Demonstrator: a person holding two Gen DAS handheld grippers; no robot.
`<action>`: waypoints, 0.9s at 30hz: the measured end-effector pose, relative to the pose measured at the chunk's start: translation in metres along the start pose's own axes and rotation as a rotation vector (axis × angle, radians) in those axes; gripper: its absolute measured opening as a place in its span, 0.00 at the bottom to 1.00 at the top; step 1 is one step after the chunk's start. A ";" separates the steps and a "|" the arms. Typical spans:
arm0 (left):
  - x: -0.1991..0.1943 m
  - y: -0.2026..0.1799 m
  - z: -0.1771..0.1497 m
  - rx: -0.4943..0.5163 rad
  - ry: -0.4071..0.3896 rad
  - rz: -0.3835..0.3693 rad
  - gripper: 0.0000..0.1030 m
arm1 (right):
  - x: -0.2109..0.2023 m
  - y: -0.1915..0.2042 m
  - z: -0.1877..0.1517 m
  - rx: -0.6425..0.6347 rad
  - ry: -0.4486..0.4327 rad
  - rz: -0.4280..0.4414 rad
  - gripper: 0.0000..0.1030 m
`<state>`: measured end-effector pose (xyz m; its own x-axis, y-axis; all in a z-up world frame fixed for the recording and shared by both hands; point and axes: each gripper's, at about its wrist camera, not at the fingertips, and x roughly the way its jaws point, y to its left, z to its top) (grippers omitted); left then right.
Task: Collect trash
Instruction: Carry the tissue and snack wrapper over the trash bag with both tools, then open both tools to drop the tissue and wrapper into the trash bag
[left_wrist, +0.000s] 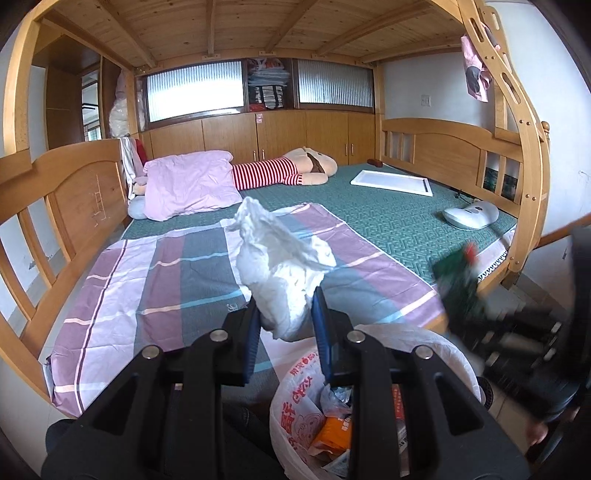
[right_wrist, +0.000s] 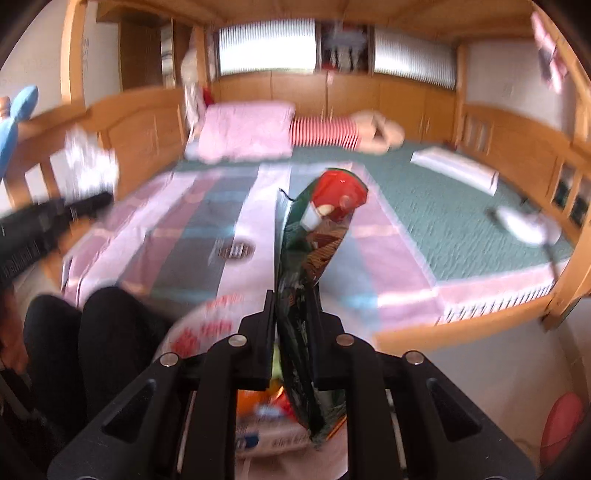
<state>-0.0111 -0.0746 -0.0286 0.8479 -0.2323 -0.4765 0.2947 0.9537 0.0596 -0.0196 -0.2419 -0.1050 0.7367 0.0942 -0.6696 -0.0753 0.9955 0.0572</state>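
Note:
My left gripper (left_wrist: 285, 308) is shut on a crumpled white tissue wad (left_wrist: 280, 258) and holds it above the near edge of the bed. Below it stands a white plastic trash bag (left_wrist: 295, 413) with red print, holding wrappers. My right gripper (right_wrist: 293, 306) is shut on a dark green snack bag (right_wrist: 317, 236) with a red picture, above the same trash bag (right_wrist: 207, 328). The snack bag also shows blurred at the right of the left wrist view (left_wrist: 460, 284). The left gripper and its tissue show blurred at the left of the right wrist view (right_wrist: 88, 166).
A wooden bunk bed holds a green mat (left_wrist: 388, 218), a striped pink and grey sheet (left_wrist: 155, 280), a pink pillow (left_wrist: 188, 184), a plush toy (left_wrist: 295, 170), a white frame (left_wrist: 393, 181) and a white device (left_wrist: 471, 216). Dark-clad knees (right_wrist: 96, 332) are at lower left.

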 end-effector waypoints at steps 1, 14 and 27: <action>0.001 -0.001 -0.001 0.002 0.003 -0.004 0.26 | 0.007 0.000 -0.004 0.006 0.027 0.008 0.18; 0.019 -0.021 -0.016 0.019 0.084 -0.097 0.26 | -0.017 -0.038 0.003 0.176 -0.078 -0.049 0.63; 0.065 -0.062 -0.059 0.113 0.291 -0.241 0.47 | -0.037 -0.061 0.007 0.272 -0.200 -0.064 0.73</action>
<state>-0.0005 -0.1379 -0.1152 0.5933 -0.3677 -0.7161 0.5307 0.8476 0.0045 -0.0379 -0.3064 -0.0786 0.8535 0.0045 -0.5210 0.1373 0.9627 0.2332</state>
